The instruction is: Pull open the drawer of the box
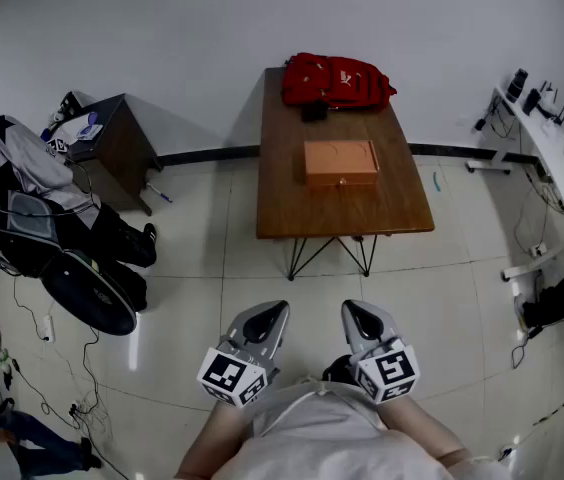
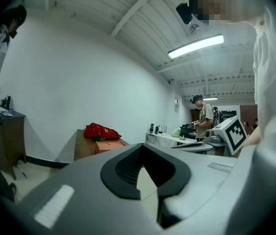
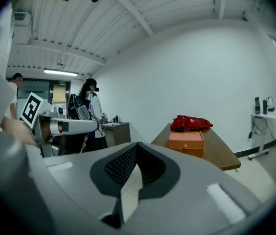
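Observation:
An orange box [image 1: 340, 162] lies on the brown table [image 1: 292, 208], its drawer front closed and facing me, with a small knob [image 3: 186, 145] showing in the right gripper view. Behind it lies a red backpack [image 1: 337, 80]. Both grippers are held close to my body, well short of the table. The left gripper [image 1: 280, 308] has its jaws together with nothing between them. The right gripper [image 1: 350, 308] is likewise shut and empty. The box [image 2: 109, 146] shows far off beyond the left gripper [image 2: 140, 147], and the box [image 3: 186, 140] also lies beyond the right gripper [image 3: 137, 145].
A dark side cabinet [image 1: 112, 143] stands left of the table, with bags and a dark round case [image 1: 87, 293] on the floor beside it. A white desk [image 1: 552, 158] with gear runs along the right wall. Cables trail on the tiled floor. A person [image 3: 91, 114] stands at the left.

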A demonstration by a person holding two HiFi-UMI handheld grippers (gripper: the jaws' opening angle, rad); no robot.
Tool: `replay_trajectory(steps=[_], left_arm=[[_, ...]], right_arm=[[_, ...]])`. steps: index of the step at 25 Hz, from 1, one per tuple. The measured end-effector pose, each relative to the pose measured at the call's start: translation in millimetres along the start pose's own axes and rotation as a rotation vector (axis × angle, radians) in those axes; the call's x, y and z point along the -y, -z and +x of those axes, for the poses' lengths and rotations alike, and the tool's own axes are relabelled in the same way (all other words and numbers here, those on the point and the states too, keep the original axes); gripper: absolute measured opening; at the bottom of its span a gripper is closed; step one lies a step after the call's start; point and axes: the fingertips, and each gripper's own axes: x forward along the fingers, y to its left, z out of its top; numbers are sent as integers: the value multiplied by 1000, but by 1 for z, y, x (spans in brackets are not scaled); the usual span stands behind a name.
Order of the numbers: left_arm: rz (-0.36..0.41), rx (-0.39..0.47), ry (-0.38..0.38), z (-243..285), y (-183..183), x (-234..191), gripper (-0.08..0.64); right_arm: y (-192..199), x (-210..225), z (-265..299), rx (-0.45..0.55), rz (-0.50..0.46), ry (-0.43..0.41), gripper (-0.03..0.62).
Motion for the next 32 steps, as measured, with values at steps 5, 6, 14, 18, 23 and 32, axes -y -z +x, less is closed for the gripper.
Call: replay_trajectory(steps=[5,6,14,18,23,32], left_arm=[[-16,-9,17,11,4,-17,5],[-21,-8,15,16,4,-21,5],[-42,-29,-15,82,8,-68,5],[-52,-31,-38,135,-5,-101,5],[-69,-26,-65,202,-19,-135,5],[-97,-56,-75,275,-11,-170,5]], right_arm=[[6,8,22,-31,11,11,6],[7,12,27,-36,14,12,6],[4,75,91,-70,36,-1,6],[-15,120,138,-79,30,-27,6],[-35,185,190,-95,13,-33,6],[-15,258,243,-180,6,-10,6]])
